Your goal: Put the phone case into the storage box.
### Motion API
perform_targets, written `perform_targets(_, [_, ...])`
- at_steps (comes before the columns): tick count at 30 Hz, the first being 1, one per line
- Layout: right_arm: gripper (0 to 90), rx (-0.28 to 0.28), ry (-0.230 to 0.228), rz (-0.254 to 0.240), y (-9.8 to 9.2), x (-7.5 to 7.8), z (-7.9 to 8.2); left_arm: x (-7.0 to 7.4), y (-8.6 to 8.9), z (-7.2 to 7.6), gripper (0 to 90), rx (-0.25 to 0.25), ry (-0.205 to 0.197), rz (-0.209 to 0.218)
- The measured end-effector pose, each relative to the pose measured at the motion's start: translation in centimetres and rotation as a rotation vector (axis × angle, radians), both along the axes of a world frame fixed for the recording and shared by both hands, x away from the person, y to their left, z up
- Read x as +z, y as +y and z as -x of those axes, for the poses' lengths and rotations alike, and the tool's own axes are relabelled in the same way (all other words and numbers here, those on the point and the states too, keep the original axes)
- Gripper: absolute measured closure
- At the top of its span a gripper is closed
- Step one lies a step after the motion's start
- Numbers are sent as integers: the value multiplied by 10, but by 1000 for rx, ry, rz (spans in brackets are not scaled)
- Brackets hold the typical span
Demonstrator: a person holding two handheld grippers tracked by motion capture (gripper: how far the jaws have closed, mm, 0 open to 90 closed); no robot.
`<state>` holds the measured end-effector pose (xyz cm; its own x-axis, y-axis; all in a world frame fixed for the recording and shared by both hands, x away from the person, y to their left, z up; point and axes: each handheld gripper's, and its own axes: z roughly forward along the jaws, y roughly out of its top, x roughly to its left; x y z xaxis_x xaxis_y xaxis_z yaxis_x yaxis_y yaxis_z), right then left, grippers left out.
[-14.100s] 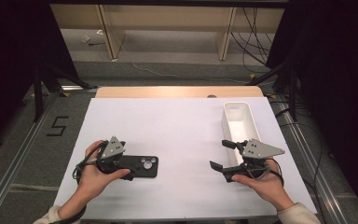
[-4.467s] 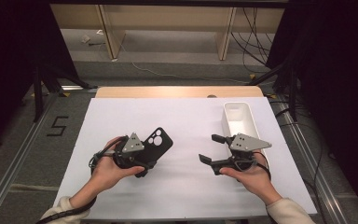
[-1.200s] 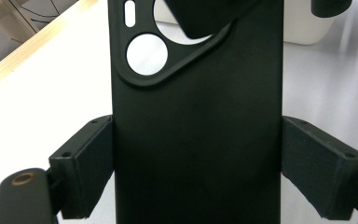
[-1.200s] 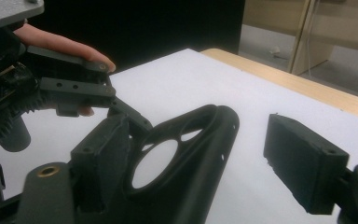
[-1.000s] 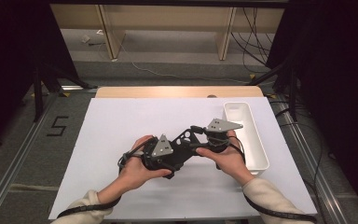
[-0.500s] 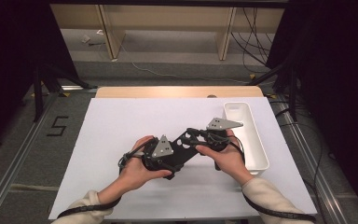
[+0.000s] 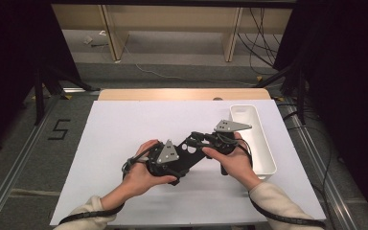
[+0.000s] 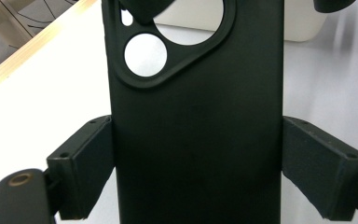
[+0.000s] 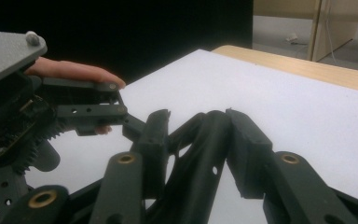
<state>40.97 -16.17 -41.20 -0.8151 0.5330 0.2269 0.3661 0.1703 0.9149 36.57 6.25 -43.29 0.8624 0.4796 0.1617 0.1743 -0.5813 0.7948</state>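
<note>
Phone case (image 7: 188, 154), black and empty, is held above the white mat (image 7: 124, 124), just left of the white bin (image 7: 258, 139). In the left gripper view the case (image 8: 196, 121) runs up between the left gripper's (image 8: 209, 163) jaws, and both pads press on its long edges, so the left gripper (image 7: 165, 160) has it clamped across its width. The right gripper (image 7: 206, 141) comes in from the bin side at the camera-cutout end. Its jaws have just been closing; in the right gripper view the right gripper (image 9: 198, 135) has the edge of the case (image 9: 200, 154) between its pads, which appear to pinch the wall there.

To do this step well, I judge the left grip should stay firm and unmoving while the right takes over. The right pads want a full bite on the case wall, not just the thin lip beside the cutout, since soft rubber will fold and slip out. Only when that pinch is sure should the left let go, and then the case can be carried right to the bin. Twisting the two grips against each other would buckle the case.

Count: one case, one bin, one mat, two grippers, two hands. The bin looks empty from above.
</note>
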Motion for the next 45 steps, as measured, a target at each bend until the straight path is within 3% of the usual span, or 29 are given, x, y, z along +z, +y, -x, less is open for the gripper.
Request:
perform_targets(2, [666, -2, 2, -15, 0, 2, 1, 0, 0, 0, 135, 0, -5, 1])
perform_targets(3, [727, -8, 17, -37, -1, 4, 3, 0, -1, 1, 134, -5, -24, -4])
perform_targets(5, [771, -11, 93, -122, -3, 7, 4, 1, -2, 3, 133, -3, -44, 7])
perform_targets(6, [779, -6, 117, -154, -4, 9, 5, 3, -1, 3, 160, 6, -35, 31])
perform_targets(8, [780, -17, 66, -113, -4, 12, 8, 7, 3, 1, 156, 15, -39, 69])
perform_targets(9, [779, -15, 76, -132, -5, 13, 8, 7, 3, 1, 156, 15, -39, 69])
perform_targets(11, [779, -8, 92, -151, -6, 14, 7, 10, 8, -1, 154, 30, -37, 108])
perform_targets(13, [779, -9, 63, -122, -6, 15, 6, 10, 10, -2, 154, 32, -35, 109])
perform_targets(23, [778, 3, 15, -68, -6, 18, 7, 7, 11, -3, 157, 28, -26, 111])
perform_targets(45, [777, 31, -21, 10, -12, 25, 3, 5, 13, -4, 161, 36, -21, 127])
